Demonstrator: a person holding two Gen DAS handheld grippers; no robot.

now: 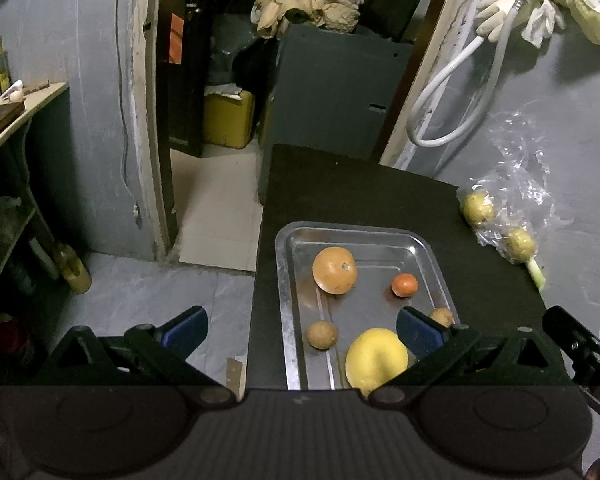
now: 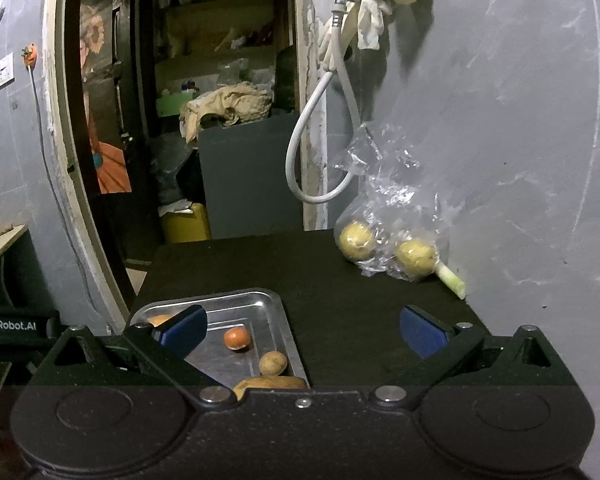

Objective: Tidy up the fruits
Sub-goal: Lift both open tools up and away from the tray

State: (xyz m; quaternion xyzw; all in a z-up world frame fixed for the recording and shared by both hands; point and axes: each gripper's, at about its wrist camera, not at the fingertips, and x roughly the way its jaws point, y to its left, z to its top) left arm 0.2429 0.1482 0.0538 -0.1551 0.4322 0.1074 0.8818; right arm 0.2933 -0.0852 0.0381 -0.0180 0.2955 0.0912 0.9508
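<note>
Five fruits lie in your metal tray (image 1: 286, 280) on the dark table (image 1: 340, 188). Two more sit in the plastic bag (image 2: 392, 216) by the wall. Your left gripper (image 1: 302, 330) and right gripper (image 2: 304, 330) both hover with jaws wide, holding nothing.
</note>
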